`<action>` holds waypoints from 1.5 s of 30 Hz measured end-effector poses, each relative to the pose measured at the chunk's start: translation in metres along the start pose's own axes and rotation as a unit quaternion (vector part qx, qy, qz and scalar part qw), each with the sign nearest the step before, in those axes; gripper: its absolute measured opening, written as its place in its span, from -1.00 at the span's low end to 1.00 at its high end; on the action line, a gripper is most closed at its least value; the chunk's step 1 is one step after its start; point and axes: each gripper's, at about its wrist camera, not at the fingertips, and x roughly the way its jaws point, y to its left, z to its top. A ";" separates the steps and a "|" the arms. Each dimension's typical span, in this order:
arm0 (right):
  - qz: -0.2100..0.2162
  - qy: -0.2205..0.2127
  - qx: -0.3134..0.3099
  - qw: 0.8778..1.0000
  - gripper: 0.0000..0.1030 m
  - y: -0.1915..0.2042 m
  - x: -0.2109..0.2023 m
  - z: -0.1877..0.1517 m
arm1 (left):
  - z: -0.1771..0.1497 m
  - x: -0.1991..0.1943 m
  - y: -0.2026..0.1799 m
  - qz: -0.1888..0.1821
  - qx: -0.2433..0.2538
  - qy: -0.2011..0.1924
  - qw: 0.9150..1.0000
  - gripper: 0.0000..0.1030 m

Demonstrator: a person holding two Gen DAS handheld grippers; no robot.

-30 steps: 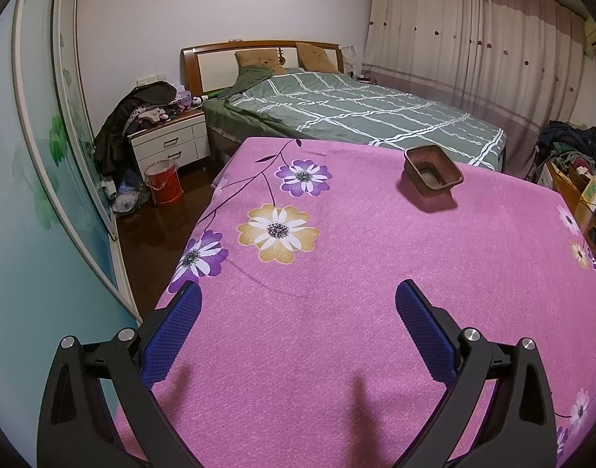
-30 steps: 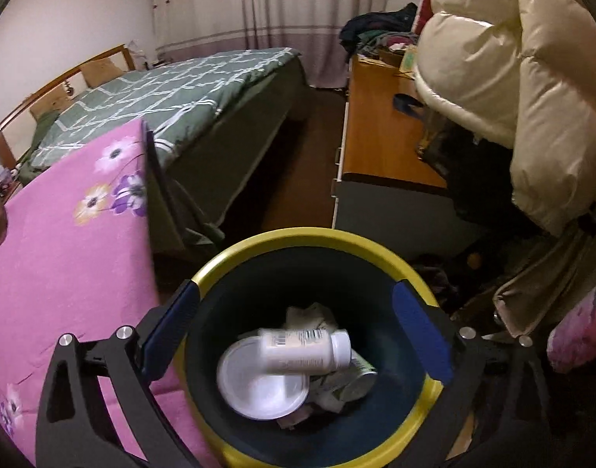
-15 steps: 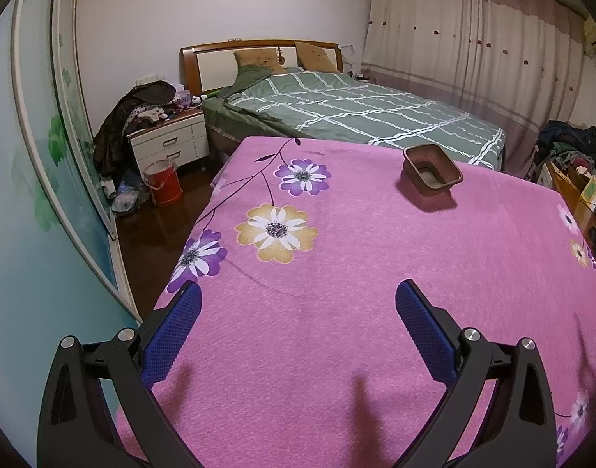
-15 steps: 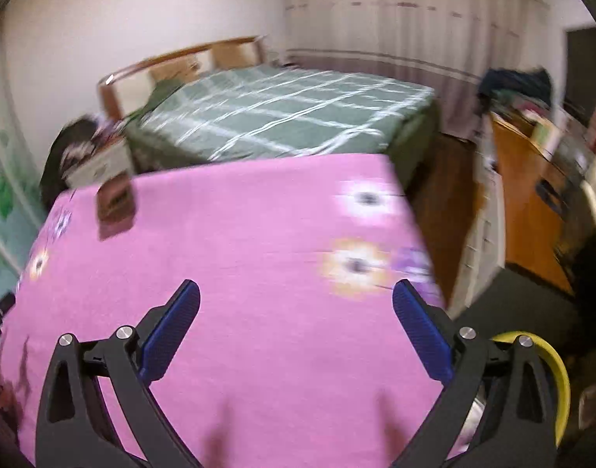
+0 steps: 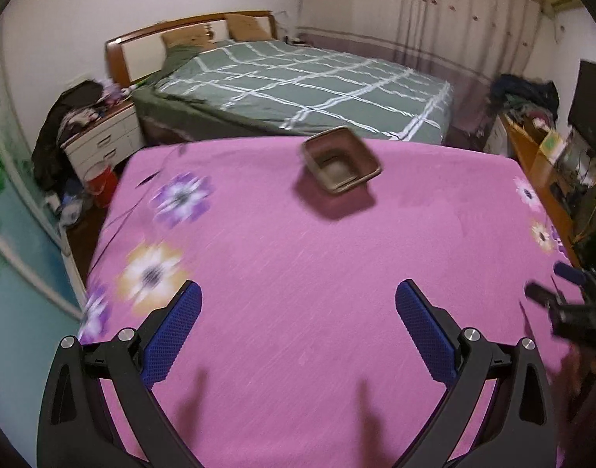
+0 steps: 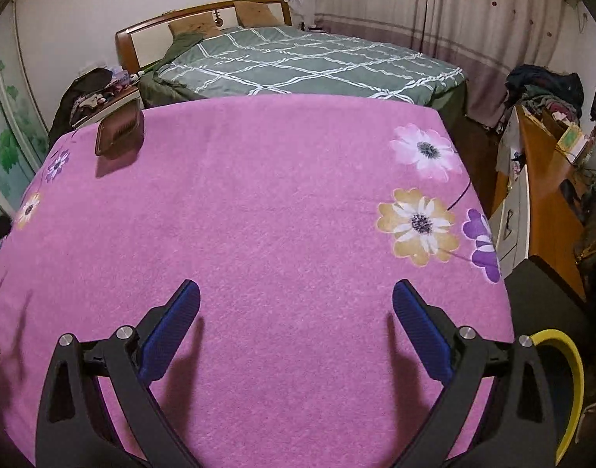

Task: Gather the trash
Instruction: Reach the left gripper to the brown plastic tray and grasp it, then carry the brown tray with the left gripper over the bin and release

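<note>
I hold both grippers above a pink flowered surface (image 6: 278,214). My left gripper (image 5: 298,327) and right gripper (image 6: 296,323) are spread wide, gripping nothing. A brown basket (image 5: 340,163) sits at the far side; the yellow-rimmed trash bin (image 6: 566,382) stands beside the right edge.

This is a bedroom in a lived-in home. Straight beyond the fingers (image 6: 418,335) stands a double bed (image 6: 309,66) with a green checked cover, pillows and a wooden headboard (image 6: 204,15), and behind it long curtains (image 6: 453,11) cover the far wall. Off to the left of the fingers a white nightstand (image 5: 103,140) is heaped with clothes above a red bucket (image 5: 101,185) on the floor, while off to the right a wooden desk (image 6: 543,199) carries more piled clothing, and the near surface wears a pink flowered cloth (image 6: 259,214).
</note>
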 end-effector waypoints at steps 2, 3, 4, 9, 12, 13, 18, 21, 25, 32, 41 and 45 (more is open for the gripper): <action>0.006 0.009 0.011 1.000 0.83 -0.004 0.004 0.000 | 0.017 0.023 -0.016 -0.010 0.002 0.014 1.000 0.90; 0.008 0.011 0.013 1.000 0.83 -0.004 0.005 0.001 | 0.024 0.031 -0.022 -0.012 -0.001 0.018 1.000 0.90; 0.012 0.014 0.017 1.000 0.83 -0.006 0.006 0.001 | 0.031 0.040 -0.029 -0.010 -0.003 0.020 1.000 0.90; 0.013 0.015 0.019 1.000 0.84 -0.008 0.006 0.001 | 0.058 0.085 -0.047 0.028 -0.033 0.037 0.998 0.90; 0.009 0.016 0.018 1.000 0.84 -0.007 0.008 0.000 | 0.067 0.104 -0.047 0.040 -0.052 0.050 0.997 0.90; 0.007 0.017 0.017 1.000 0.84 -0.006 0.009 0.001 | 0.071 0.109 -0.048 0.041 -0.054 0.053 0.996 0.90; 0.005 0.021 0.012 1.000 0.87 -0.005 0.010 0.002 | 0.085 0.130 -0.052 0.066 -0.072 0.062 0.993 0.90; 0.005 0.022 0.012 1.000 0.88 -0.004 0.011 0.002 | 0.093 0.140 -0.049 0.072 -0.085 0.065 0.992 0.90; 0.004 0.022 0.011 1.000 0.89 -0.004 0.011 0.002 | 0.102 0.150 -0.048 0.088 -0.089 0.065 0.990 0.90; 0.002 0.024 0.009 1.000 0.89 -0.004 0.012 0.002 | 0.110 0.155 -0.043 0.084 -0.108 0.057 0.989 0.49; 0.000 0.025 0.007 1.000 0.89 -0.003 0.012 0.002 | 0.100 0.120 -0.041 0.071 -0.095 0.038 0.992 0.36; 0.001 0.025 0.007 1.000 0.89 -0.003 0.012 0.002 | 0.079 0.081 -0.037 0.053 -0.082 0.027 0.995 0.36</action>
